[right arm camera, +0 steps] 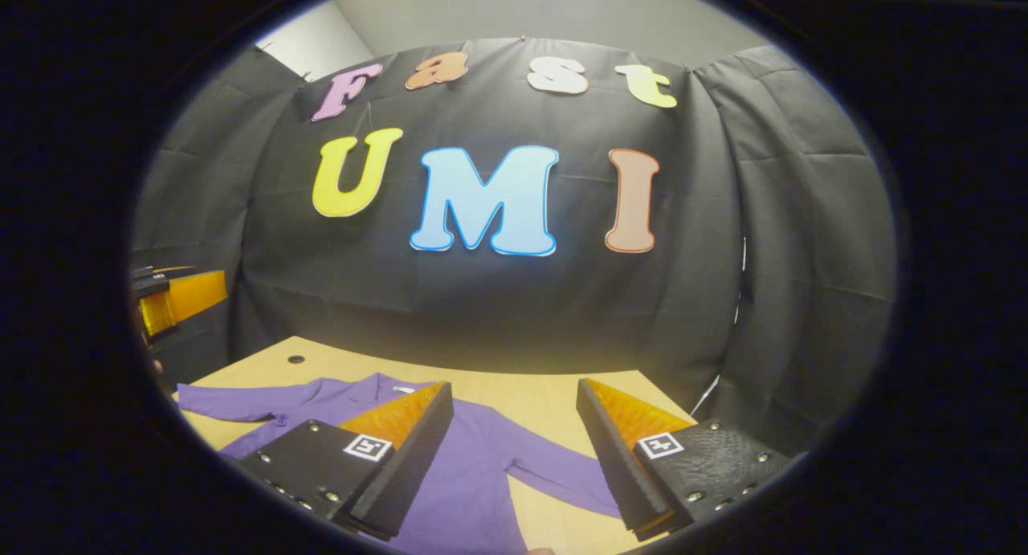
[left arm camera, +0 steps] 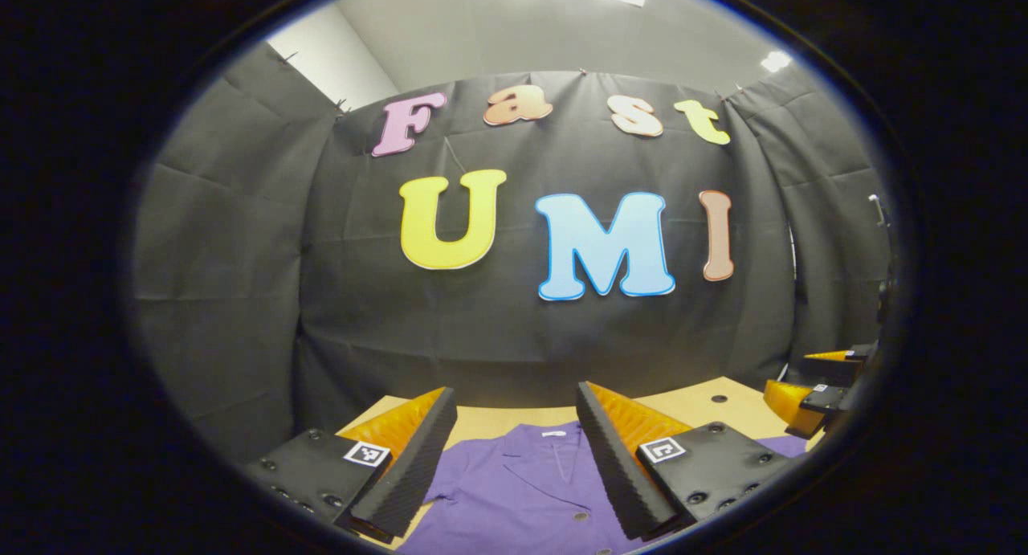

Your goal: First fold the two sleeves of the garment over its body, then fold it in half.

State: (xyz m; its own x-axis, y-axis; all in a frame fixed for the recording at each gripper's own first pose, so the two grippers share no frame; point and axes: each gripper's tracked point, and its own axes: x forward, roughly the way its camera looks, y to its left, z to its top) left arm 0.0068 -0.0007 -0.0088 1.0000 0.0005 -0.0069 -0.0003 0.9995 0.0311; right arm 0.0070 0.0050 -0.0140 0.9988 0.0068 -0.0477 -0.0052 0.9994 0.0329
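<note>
- Fingers on both grippers are spread wide with nothing between them — left gripper (left arm camera: 514, 434) and right gripper (right arm camera: 514, 434) both hover above the table, aimed at the back wall.
- Purple shirt (right arm camera: 474, 459) lies flat on the wooden table (right arm camera: 554, 402), collar toward the wall, sleeves out sideways — neither gripper touches it.

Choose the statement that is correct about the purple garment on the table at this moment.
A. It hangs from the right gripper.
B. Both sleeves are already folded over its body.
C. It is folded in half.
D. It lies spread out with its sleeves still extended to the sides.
D: in the right gripper view the purple garment lies flat on the table, sleeves out to both sides, and the right gripper has open, empty jaws.
</note>
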